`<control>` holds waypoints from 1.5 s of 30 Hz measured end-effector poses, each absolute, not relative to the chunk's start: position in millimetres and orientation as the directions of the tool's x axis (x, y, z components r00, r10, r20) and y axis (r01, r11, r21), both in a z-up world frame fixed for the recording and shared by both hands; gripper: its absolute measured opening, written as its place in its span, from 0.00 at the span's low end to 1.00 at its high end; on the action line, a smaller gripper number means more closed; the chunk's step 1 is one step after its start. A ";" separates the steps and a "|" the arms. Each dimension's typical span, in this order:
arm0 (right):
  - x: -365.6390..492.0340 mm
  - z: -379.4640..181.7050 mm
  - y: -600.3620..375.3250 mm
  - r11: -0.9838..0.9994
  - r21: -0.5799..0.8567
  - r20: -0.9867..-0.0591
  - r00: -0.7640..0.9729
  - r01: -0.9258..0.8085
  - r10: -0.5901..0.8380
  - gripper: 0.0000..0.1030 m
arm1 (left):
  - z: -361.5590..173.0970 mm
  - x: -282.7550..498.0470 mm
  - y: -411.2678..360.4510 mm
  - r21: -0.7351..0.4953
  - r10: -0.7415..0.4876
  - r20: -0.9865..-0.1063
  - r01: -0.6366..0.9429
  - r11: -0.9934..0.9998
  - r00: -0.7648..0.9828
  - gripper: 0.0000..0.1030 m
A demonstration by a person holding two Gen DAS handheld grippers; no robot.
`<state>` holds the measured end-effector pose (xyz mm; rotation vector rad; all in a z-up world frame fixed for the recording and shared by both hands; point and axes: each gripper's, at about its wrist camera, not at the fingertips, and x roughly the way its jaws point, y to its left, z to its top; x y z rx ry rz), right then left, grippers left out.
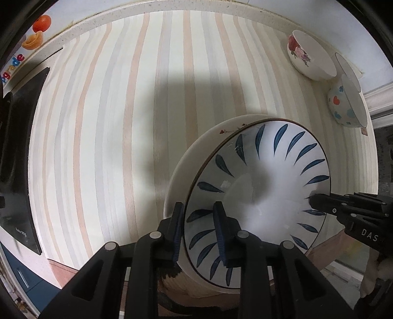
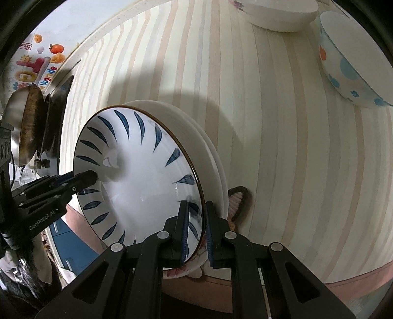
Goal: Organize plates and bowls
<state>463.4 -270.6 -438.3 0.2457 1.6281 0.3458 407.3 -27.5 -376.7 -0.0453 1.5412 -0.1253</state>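
Observation:
A white plate with blue leaf marks (image 1: 270, 171) (image 2: 137, 157) lies on or just over a larger white plate with small flowers on its rim (image 1: 196, 152) (image 2: 213, 157), near the front edge of the striped table (image 1: 110, 122). My left gripper (image 1: 199, 230) points down with one finger outside and one inside the blue-leaf plate's rim, shut on it. My right gripper (image 2: 196, 220) is shut on the opposite rim. Each gripper shows in the other's view: the right gripper (image 1: 312, 198) and the left gripper (image 2: 94, 175). A floral bowl (image 1: 309, 56) (image 2: 277, 14) and a dotted bowl (image 1: 346, 105) (image 2: 348, 61) stand at the far right.
A black cooktop (image 1: 19, 159) sits at the table's left end, with a worn pan (image 2: 29, 127) on it. The wall behind carries coloured stickers (image 1: 40, 23). Below the table's front edge are a slipper (image 2: 238, 203) and a blue cabinet (image 2: 73, 240).

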 end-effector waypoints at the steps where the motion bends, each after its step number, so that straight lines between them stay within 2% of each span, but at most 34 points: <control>1: 463.3 -438.3 -270.9 0.929 0.367 -0.928 -0.088 -0.048 0.362 0.14 | -378.3 406.5 -28.2 -0.107 -0.108 -0.994 0.049 0.993 0.023 0.22; 13: 463.8 -432.1 -262.0 0.939 0.325 -0.944 -0.099 -0.111 0.315 0.16 | -390.1 399.4 -35.3 -0.083 -0.083 -0.996 0.003 0.997 0.021 0.22; 28: 469.9 -423.5 -264.8 0.933 0.335 -0.941 -0.099 -0.130 0.324 0.16 | -387.7 394.9 -27.6 -0.077 -0.074 -0.996 -0.066 0.995 0.042 0.22; 38: 429.1 -365.1 -253.2 0.944 0.275 -0.957 0.040 -0.183 0.286 0.17 | -327.9 357.2 -27.1 -0.076 -0.066 -0.984 -0.056 0.996 0.167 0.22; 41: 407.9 -340.0 -250.3 0.948 0.258 -0.956 0.094 -0.187 0.278 0.24 | -301.9 336.6 -27.3 -0.071 -0.057 -0.975 -0.055 0.996 0.216 0.23; 45: 376.9 -308.2 -248.6 0.951 0.243 -0.949 0.157 -0.190 0.273 0.49 | -271.6 305.9 -27.6 -0.067 -0.052 -0.957 -0.045 0.997 0.284 0.24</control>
